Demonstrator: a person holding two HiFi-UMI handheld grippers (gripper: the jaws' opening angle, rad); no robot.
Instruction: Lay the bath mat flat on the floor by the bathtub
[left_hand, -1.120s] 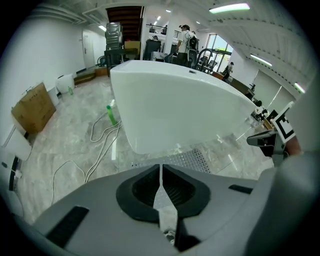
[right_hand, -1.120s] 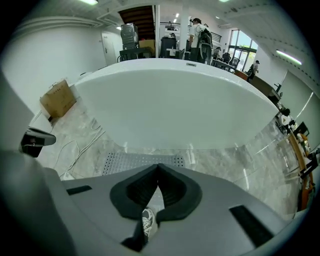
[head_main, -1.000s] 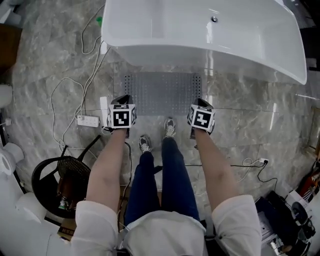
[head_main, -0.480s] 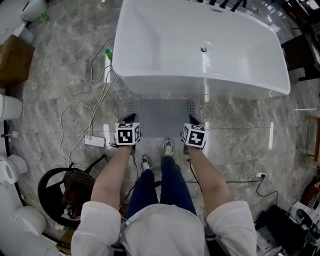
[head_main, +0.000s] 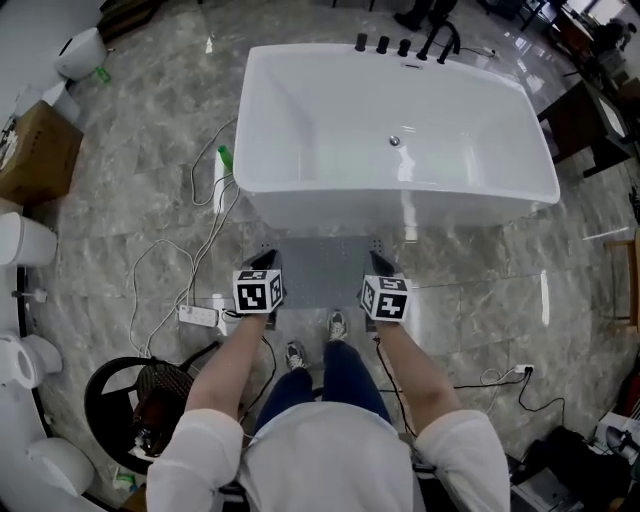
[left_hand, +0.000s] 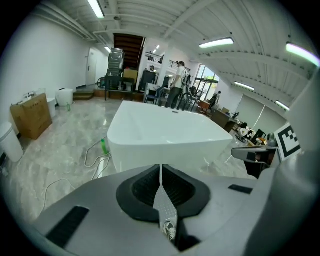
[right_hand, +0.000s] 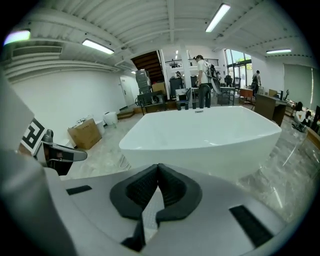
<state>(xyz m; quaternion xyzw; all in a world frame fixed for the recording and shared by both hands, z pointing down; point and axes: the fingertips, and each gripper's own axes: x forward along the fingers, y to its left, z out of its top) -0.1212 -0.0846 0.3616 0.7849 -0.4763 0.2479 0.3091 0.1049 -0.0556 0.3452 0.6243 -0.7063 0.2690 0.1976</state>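
The grey dotted bath mat (head_main: 320, 268) lies flat on the marble floor against the white bathtub (head_main: 400, 130). I stand at its near edge with my shoes just behind it. My left gripper (head_main: 262, 264) hangs over the mat's near left corner and my right gripper (head_main: 380, 264) over the near right corner, both well above the floor. In the left gripper view the jaws (left_hand: 160, 167) are shut and empty; a sliver of mat (left_hand: 164, 210) shows below them. The right gripper (right_hand: 158, 167) is shut and empty too, facing the tub (right_hand: 210, 130).
White cables and a power strip (head_main: 198, 315) trail on the floor left of the mat, with a green bottle (head_main: 225, 157) by the tub's left end. A black round basket (head_main: 140, 400) stands at my left, a cardboard box (head_main: 35, 150) farther left. People stand far behind the tub.
Both grippers have risen from the mat's near corners and stay shut. The head view has pulled up and back, so the whole tub now shows and the mat looks smaller.
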